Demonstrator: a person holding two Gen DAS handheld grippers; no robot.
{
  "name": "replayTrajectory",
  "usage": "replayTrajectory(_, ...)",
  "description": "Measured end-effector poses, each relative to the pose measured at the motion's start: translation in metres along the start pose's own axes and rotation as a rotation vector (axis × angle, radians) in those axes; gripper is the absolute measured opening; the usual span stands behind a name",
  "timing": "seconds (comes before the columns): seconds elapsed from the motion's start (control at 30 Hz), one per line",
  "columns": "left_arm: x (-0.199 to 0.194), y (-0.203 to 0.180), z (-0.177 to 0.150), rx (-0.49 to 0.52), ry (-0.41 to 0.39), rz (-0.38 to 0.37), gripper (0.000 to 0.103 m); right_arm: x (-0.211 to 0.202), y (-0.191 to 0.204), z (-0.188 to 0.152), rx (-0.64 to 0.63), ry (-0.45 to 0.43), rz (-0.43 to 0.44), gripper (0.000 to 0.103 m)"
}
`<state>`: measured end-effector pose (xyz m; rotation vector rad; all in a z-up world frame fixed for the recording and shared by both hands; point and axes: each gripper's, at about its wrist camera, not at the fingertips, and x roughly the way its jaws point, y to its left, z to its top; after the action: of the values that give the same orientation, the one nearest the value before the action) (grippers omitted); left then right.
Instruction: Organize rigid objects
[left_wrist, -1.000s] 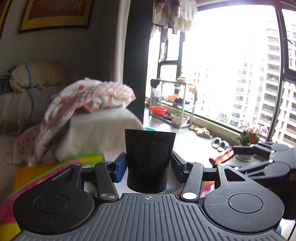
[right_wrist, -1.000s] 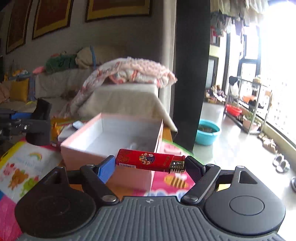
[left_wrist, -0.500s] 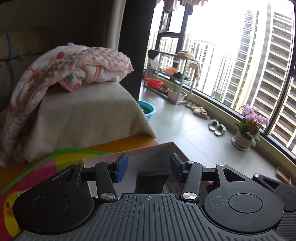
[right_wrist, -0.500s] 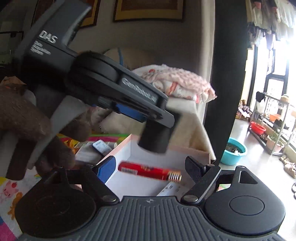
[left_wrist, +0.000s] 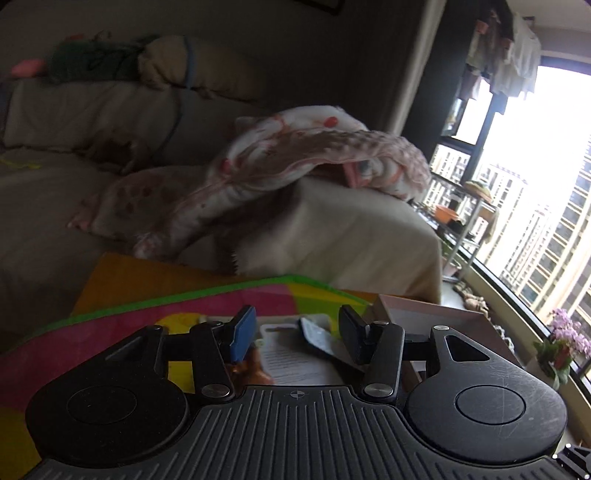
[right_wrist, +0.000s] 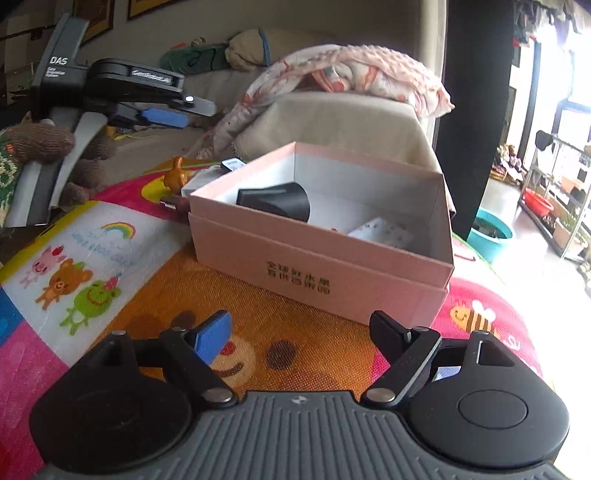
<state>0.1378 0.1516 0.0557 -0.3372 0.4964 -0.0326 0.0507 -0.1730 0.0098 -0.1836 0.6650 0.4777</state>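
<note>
An open pink box (right_wrist: 321, 266) stands on the colourful play mat (right_wrist: 110, 258). Inside it a black cone-shaped nozzle (right_wrist: 273, 201) lies on its side beside a white card (right_wrist: 384, 232). My right gripper (right_wrist: 299, 332) hovers open over the mat in front of the box, with nothing between its fingers. My left gripper (right_wrist: 184, 110), held by a gloved hand (right_wrist: 40, 142), is up at the left of the box, open and empty. In the left wrist view the left gripper (left_wrist: 295, 328) looks down on a printed booklet (left_wrist: 295, 362) and a small dark flat item (left_wrist: 317, 341); the box corner (left_wrist: 424, 314) is at the right.
A small orange figurine (right_wrist: 175, 177) and loose items sit just behind the box's left end. A sofa with a pink blanket (right_wrist: 351, 70) runs behind the mat. To the right are a teal basin (right_wrist: 491, 232) on the floor and a shelf rack (right_wrist: 554, 199) by the window.
The black nozzle has left my left gripper and lies in the box; that gripper swung away to the left. The red pack is gone from my right gripper, which drew back and sank.
</note>
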Motion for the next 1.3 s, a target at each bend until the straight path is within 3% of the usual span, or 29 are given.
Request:
replayTrajectory(0.13, 0.014, 0.016, 0.004, -0.032, 0.017, 0.012, 0.054, 0.006, -0.004, -0.007, 0.033, 0.038, 0.006, 0.083)
replayTrajectory(0.2, 0.030, 0.009, 0.016, -0.009, 0.028, -0.021, 0.054, 0.008, -0.002, -0.008, 0.033, 0.041, 0.002, 0.083)
replayTrajectory(0.3, 0.074, -0.011, 0.033, 0.039, 0.127, -0.071, 0.054, 0.008, -0.001, -0.008, 0.036, 0.040, -0.004, 0.084)
replayTrajectory(0.4, 0.120, -0.027, 0.037, 0.090, 0.214, -0.039, 0.054, 0.007, -0.002, -0.008, 0.047, 0.037, -0.015, 0.085)
replayTrajectory(0.43, 0.136, -0.031, 0.036, 0.115, 0.253, -0.028, 0.051, 0.007, -0.002, -0.008, 0.051, 0.036, -0.020, 0.085)
replayTrajectory(0.53, 0.162, -0.035, 0.029, 0.174, 0.351, -0.013, 0.027, 0.005, -0.005, -0.008, 0.066, 0.033, -0.026, 0.085)
replayTrajectory(0.57, 0.162, -0.035, 0.026, 0.188, 0.353, -0.009, 0.025, 0.005, -0.006, -0.008, 0.068, 0.032, -0.025, 0.085)
replayTrajectory(0.73, 0.123, -0.024, 0.007, 0.162, 0.341, -0.070, 0.024, 0.006, -0.007, -0.008, 0.074, 0.031, -0.019, 0.086)
replayTrajectory(0.87, 0.076, -0.021, -0.024, 0.149, 0.312, -0.100, 0.023, 0.006, -0.006, -0.008, 0.072, 0.031, -0.021, 0.086)
replayTrajectory(1.17, -0.025, -0.027, -0.088, 0.037, 0.317, -0.242, 0.021, -0.004, -0.006, -0.009, 0.084, -0.004, -0.002, 0.086)
replayTrajectory(1.23, -0.045, -0.030, -0.095, 0.017, 0.336, -0.296, 0.022, -0.013, -0.005, -0.009, 0.129, -0.011, 0.090, 0.086)
replayTrajectory(1.3, -0.073, -0.029, -0.095, 0.009, 0.285, -0.300, 0.022, -0.021, 0.003, -0.008, 0.156, 0.000, 0.239, 0.086)
